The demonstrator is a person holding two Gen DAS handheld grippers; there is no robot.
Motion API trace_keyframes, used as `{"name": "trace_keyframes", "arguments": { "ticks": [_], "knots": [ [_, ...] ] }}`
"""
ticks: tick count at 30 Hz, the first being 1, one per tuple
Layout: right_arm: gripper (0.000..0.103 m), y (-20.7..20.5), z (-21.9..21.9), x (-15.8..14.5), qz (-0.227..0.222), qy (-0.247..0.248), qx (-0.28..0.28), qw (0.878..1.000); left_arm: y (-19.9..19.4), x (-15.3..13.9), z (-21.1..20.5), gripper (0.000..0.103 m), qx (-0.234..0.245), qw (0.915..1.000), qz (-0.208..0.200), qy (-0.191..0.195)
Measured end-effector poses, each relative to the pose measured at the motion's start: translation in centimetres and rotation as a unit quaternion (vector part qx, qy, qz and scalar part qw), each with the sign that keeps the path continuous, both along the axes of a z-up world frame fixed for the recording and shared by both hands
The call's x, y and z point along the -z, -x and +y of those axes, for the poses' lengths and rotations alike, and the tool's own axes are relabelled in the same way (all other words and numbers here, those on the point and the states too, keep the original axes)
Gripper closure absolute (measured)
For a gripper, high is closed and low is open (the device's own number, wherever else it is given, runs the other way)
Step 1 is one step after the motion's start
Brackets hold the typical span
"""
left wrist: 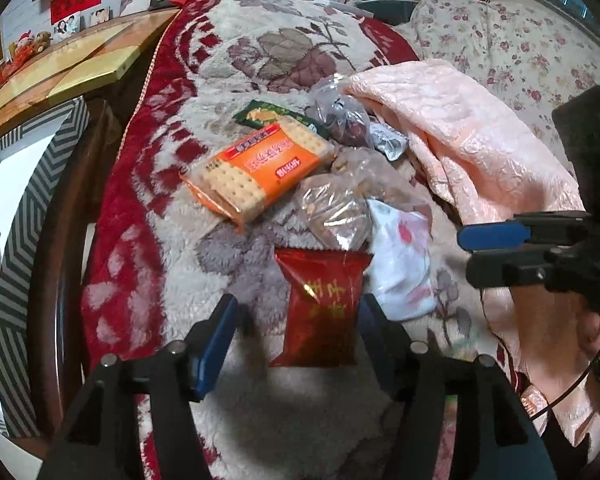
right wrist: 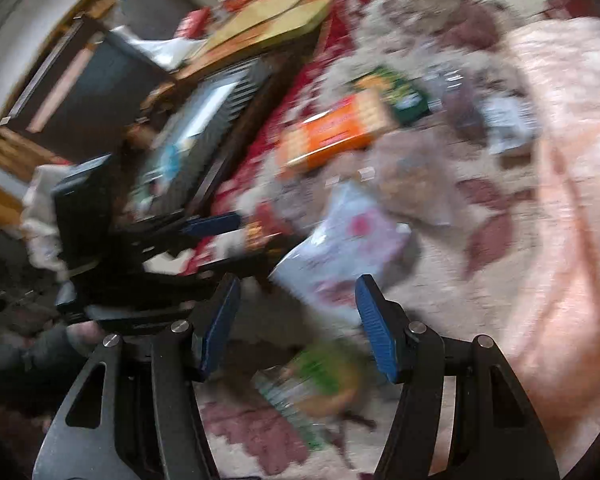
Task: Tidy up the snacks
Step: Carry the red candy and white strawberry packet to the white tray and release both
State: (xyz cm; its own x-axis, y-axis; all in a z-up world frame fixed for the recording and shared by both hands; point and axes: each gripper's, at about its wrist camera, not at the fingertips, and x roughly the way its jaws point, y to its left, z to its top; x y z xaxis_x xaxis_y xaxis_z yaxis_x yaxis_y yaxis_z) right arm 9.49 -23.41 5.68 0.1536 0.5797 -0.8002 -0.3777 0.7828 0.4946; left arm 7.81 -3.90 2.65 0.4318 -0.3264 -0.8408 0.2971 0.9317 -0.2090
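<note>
In the left wrist view a red snack packet (left wrist: 322, 308) lies on the fleecy red-and-white blanket (left wrist: 148, 200) between the blue pads of my left gripper (left wrist: 296, 336). The jaws stand open, with a clear gap on the left side of the packet. Beyond it sits a pile: an orange cracker pack (left wrist: 260, 168), a green packet (left wrist: 276, 116), clear bags of nuts (left wrist: 340, 204) and dark fruit (left wrist: 340, 116), and a white-pink packet (left wrist: 400, 264). My right gripper (left wrist: 488, 254) hovers at the right, open and empty. Its own blurred view shows the right gripper (right wrist: 298, 320) above a green packet (right wrist: 316, 384).
A pink quilt (left wrist: 460, 132) is bunched along the right of the pile, with a floral bedspread (left wrist: 520, 40) behind. The blanket's edge drops off at the left beside a wooden table (left wrist: 60, 76). A small silver packet (left wrist: 390, 142) lies by the quilt.
</note>
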Motion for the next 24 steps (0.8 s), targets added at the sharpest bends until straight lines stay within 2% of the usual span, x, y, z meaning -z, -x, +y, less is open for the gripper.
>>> {"name": "trace_keyframes", "arguments": {
  "ticks": [2, 8, 9, 10, 11, 15, 19, 23, 24],
  "knots": [
    [0.043, -0.1, -0.5, 0.0, -0.005, 0.018, 0.024, 1.000, -0.3, 0.0, -0.4, 0.038, 0.000, 1.0000, -0.001, 0.000],
    [0.043, 0.0, -1.6, 0.5, -0.013, 0.012, 0.097, 0.995, -1.2, 0.8, -1.3, 0.038, -0.010, 0.9999, 0.001, -0.011],
    [0.043, 0.1, -1.5, 0.5, -0.018, 0.018, 0.107, 0.994, -1.1, 0.8, -1.4, 0.042, -0.010, 0.9998, -0.003, -0.014],
    [0.043, 0.4, -1.1, 0.7, -0.025, 0.030, 0.120, 0.992, -1.0, 0.7, -1.4, 0.063, -0.007, 0.9998, -0.006, -0.017],
    [0.043, 0.7, -0.7, 0.8, -0.030, 0.037, 0.128, 0.991, -0.8, 0.7, -1.4, 0.064, -0.003, 0.9997, -0.007, -0.023],
    [0.043, 1.4, 1.4, 1.3, -0.038, 0.050, 0.151, 0.987, 0.0, 0.6, 0.0, 0.067, -0.008, 0.9995, -0.004, -0.032],
    [0.043, 1.4, 3.3, 1.9, -0.045, 0.098, 0.169, 0.980, 0.8, 0.5, 2.7, 0.067, -0.048, 0.9983, 0.000, -0.032],
    [0.043, 0.8, 4.6, 3.2, -0.054, 0.138, 0.178, 0.973, 1.2, 0.5, 5.1, 0.067, -0.083, 0.9963, 0.008, -0.017],
    [0.047, 0.6, 4.6, 3.3, -0.055, 0.140, 0.177, 0.973, 1.3, 0.5, 5.6, 0.067, -0.090, 0.9958, 0.011, -0.014]
  ]
}}
